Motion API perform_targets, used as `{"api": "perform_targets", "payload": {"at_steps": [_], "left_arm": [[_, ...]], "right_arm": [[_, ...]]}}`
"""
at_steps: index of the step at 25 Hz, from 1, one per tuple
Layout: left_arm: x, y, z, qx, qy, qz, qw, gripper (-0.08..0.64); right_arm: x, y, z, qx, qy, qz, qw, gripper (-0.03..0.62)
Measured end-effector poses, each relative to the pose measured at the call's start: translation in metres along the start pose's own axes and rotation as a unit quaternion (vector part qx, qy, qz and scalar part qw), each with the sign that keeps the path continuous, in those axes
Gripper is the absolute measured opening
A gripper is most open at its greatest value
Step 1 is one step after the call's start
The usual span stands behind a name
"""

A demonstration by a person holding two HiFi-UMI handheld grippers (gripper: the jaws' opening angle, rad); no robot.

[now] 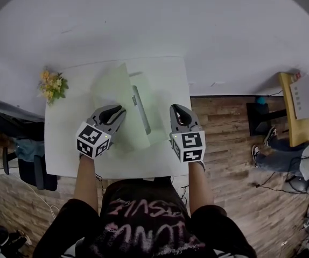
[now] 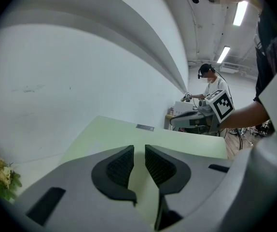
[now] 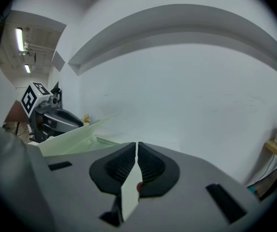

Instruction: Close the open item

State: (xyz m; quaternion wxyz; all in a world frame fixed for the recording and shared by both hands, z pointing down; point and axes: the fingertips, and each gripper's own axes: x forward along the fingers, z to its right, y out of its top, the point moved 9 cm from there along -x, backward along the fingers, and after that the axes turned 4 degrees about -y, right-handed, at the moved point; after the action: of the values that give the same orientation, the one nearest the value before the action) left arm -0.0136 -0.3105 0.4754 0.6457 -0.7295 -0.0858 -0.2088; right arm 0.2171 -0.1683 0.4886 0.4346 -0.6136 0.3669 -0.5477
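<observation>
A pale green folder (image 1: 119,93) lies open on the white table (image 1: 63,144). Its left cover is lifted off the table and shows as a broad green sheet (image 2: 129,139) and as a slanted flap (image 3: 76,137). My left gripper (image 1: 118,112) reaches onto that cover, jaws nearly together with green sheet in the narrow gap (image 2: 139,166). At the folder's right edge, my right gripper (image 1: 177,112) is shut on a thin pale sheet edge (image 3: 136,161). A grey clip strip (image 1: 141,109) runs along the spine.
Yellow and orange flowers (image 1: 52,85) sit at the table's left corner. Wooden floor (image 1: 224,138) lies to the right, with a small yellow table (image 1: 294,117) holding a white box. A second person stands there (image 2: 211,81). A white wall is just behind the table.
</observation>
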Motion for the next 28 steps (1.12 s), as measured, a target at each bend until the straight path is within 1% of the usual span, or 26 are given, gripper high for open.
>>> {"api": "perform_targets", "payload": {"at_steps": [5, 10, 18, 21, 25, 28], "left_arm": [[0.026, -0.002, 0.005, 0.012, -0.02, -0.028, 0.9993, 0.086], [0.052, -0.006, 0.008, 0.019, -0.042, -0.054, 0.9975, 0.086], [0.093, -0.014, 0.015, 0.021, -0.07, -0.095, 0.9928, 0.086], [0.105, -0.019, 0.019, 0.024, -0.075, -0.113, 0.9904, 0.086], [0.118, -0.025, 0.024, 0.043, -0.078, -0.143, 0.9857, 0.086], [0.125, -0.028, 0.028, 0.053, -0.073, -0.166, 0.982, 0.086]], "right_arm": [[0.001, -0.006, 0.012, 0.002, -0.009, -0.009, 1.0, 0.028], [0.001, -0.013, 0.022, 0.022, -0.015, -0.017, 0.999, 0.028], [-0.001, -0.028, 0.041, 0.012, -0.037, -0.032, 0.999, 0.028], [-0.004, -0.037, 0.048, 0.017, -0.043, -0.041, 0.998, 0.028], [-0.009, -0.047, 0.055, 0.021, -0.049, -0.051, 0.997, 0.028], [-0.013, -0.053, 0.058, 0.031, -0.052, -0.055, 0.997, 0.028]]}}
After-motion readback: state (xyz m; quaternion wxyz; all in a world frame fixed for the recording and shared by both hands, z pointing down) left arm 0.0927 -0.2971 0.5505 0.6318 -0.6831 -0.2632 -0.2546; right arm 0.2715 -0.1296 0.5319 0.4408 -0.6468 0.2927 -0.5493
